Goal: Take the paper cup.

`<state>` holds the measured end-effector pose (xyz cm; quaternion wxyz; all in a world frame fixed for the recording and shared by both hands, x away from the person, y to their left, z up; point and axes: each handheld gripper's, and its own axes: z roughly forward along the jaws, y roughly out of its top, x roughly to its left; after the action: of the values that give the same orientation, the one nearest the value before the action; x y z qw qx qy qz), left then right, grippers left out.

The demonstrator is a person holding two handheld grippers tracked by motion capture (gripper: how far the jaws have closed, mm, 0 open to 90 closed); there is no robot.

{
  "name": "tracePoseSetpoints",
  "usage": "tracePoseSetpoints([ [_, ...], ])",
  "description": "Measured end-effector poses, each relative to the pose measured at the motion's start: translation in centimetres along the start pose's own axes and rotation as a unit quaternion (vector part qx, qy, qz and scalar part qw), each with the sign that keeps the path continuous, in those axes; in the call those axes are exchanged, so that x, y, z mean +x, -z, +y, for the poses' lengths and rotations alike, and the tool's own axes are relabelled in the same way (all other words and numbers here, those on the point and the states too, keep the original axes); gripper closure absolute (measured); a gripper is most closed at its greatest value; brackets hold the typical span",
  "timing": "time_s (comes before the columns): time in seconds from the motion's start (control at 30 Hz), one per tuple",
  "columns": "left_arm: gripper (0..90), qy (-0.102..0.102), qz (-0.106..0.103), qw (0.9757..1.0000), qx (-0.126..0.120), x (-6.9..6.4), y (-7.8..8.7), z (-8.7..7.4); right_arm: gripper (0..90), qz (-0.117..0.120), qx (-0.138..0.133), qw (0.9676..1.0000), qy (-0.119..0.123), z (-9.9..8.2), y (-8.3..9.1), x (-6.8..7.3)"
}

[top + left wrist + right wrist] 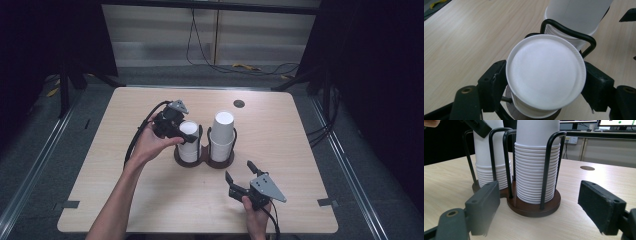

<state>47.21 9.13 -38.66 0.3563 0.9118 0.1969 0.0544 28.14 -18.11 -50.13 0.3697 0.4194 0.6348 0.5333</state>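
A dark brown two-slot cup holder with black wire uprights stands mid-table and holds two stacks of upturned white paper cups. My left gripper reaches over the left stack. In the left gripper view its pads press on both sides of the top cup, whose round bottom faces the camera. The right stack is taller. My right gripper sits low near the table's front edge with its jaws wide apart and nothing between them. It faces the holder's base and the right stack.
The light wooden table has a round cable hole at the back right. Dark floor, rails and loose cables lie beyond the far edge. A person's forearms come in from the bottom of the high view.
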Motion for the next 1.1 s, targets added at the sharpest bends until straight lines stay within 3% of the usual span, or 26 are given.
tracePoseSetpoints([
  [0.13,28.9,0.001,-0.006,1.0000,0.004,0.1,-0.1,-0.1,17.4,0.000,0.000,1.0000,0.000,0.0,0.0,0.0],
  [0.23,30.4,-0.002,0.004,1.0000,0.005,0.0,0.0,0.0,17.4,0.001,0.000,1.0000,0.000,0.0,0.0,0.0],
  [0.5,31.1,-0.003,0.003,1.0000,0.002,0.0,0.1,0.0,17.4,0.000,-0.001,1.0000,0.002,0.0,0.0,0.0],
  [0.77,31.6,0.008,0.004,0.9996,-0.025,-0.1,0.8,-0.1,17.4,0.000,0.000,1.0000,0.001,0.0,0.0,0.0],
  [1.1,32.0,0.003,0.005,0.9996,-0.028,0.0,1.5,-0.1,17.4,0.000,-0.001,1.0000,0.001,0.0,0.0,0.0],
])
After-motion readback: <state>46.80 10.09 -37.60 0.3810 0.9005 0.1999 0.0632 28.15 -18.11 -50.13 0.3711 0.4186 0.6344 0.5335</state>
